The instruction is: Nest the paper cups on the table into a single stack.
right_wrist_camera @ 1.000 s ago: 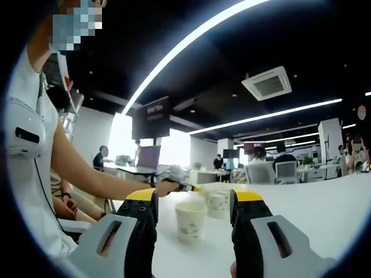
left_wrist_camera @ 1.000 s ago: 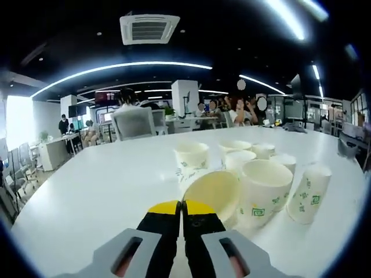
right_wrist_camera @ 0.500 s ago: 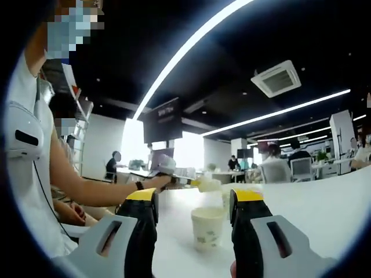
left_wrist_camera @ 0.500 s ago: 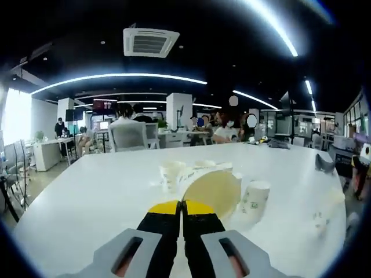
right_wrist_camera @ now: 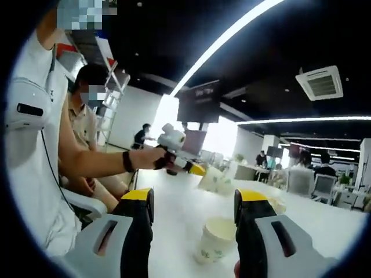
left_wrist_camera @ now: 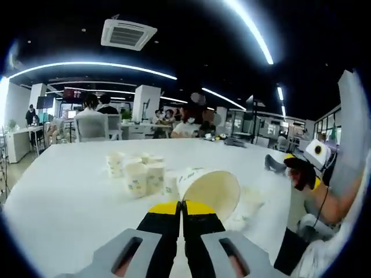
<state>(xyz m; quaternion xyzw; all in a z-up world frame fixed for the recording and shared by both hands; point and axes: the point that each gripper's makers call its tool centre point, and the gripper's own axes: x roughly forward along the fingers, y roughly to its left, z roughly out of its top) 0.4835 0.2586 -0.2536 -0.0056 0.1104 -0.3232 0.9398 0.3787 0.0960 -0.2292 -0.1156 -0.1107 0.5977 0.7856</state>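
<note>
Jaws of the left gripper (left_wrist_camera: 181,209) are pressed together on the rim of a paper cup (left_wrist_camera: 210,191), which is held tilted on its side with its open mouth facing the camera, lifted above the white table (left_wrist_camera: 69,191); jaws of the right gripper (right_wrist_camera: 194,200) stand wide apart with nothing between them, and just beyond their tips a single cup (right_wrist_camera: 219,237) stands upright on the table near its close edge; in the left gripper view a cluster of upright cups (left_wrist_camera: 139,172) stands further out toward the middle of the table, close together, some touching; in the right gripper view the person's hand (right_wrist_camera: 152,157) holds the left gripper out over the table with its tilted cup at the tip; beyond the table's far edge seated people (left_wrist_camera: 93,113) and office desks show.
</note>
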